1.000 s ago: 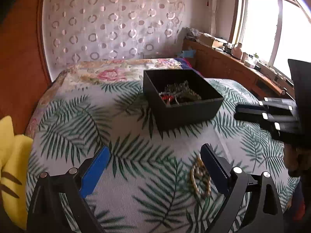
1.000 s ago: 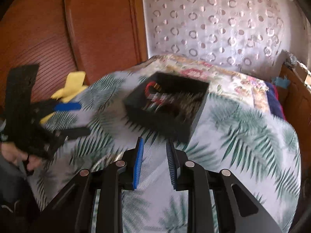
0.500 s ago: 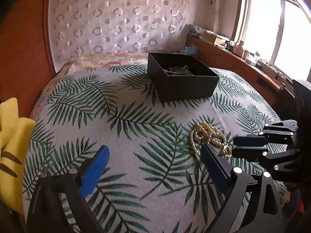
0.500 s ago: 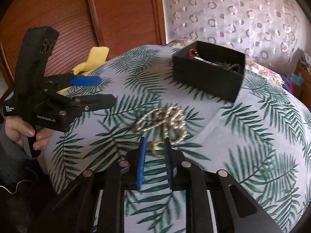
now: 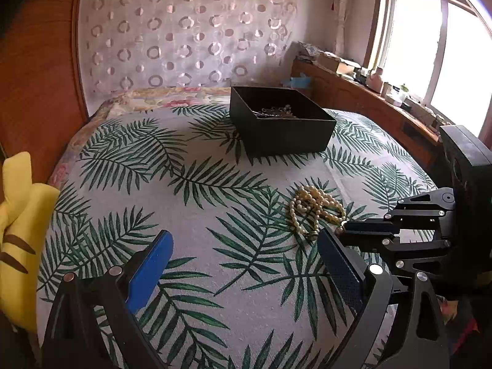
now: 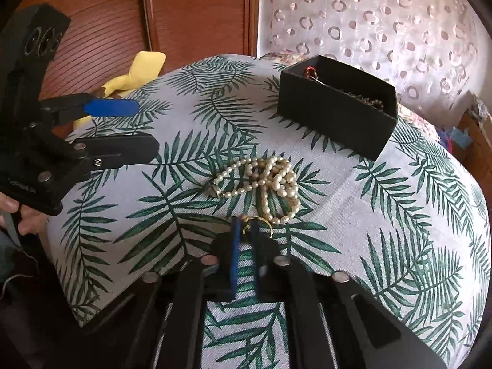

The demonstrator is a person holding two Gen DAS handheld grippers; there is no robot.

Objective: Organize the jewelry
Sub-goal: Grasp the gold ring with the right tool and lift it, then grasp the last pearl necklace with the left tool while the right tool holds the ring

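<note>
The right tool (image 6: 245, 226) has just been closing and now pinches the gold clasp ring at the near end of the pearls (image 6: 264, 181), which lie in a loose heap on the bed (image 6: 384, 221), near the middle of the spread and well short of the black box (image 6: 335, 107). So the step in hand looks like the pick-up of the pearls, with the grip only just taken. The left tool (image 5: 243, 261) hovers beside the heap with its jaws spread and nothing between them.

The next move, I'd say, calls for a slow lift, so the strand unwinds instead of snagging on itself, then a carry over to the box, where other chains already lie. The clasp is a small hold and might slip.

The bed wears a soft palm-leaf cover. A yellow cushion (image 5: 21, 230) sits at its edge by a wooden panel, a circle-patterned curtain hangs behind, and a cluttered sill runs under a bright window.
</note>
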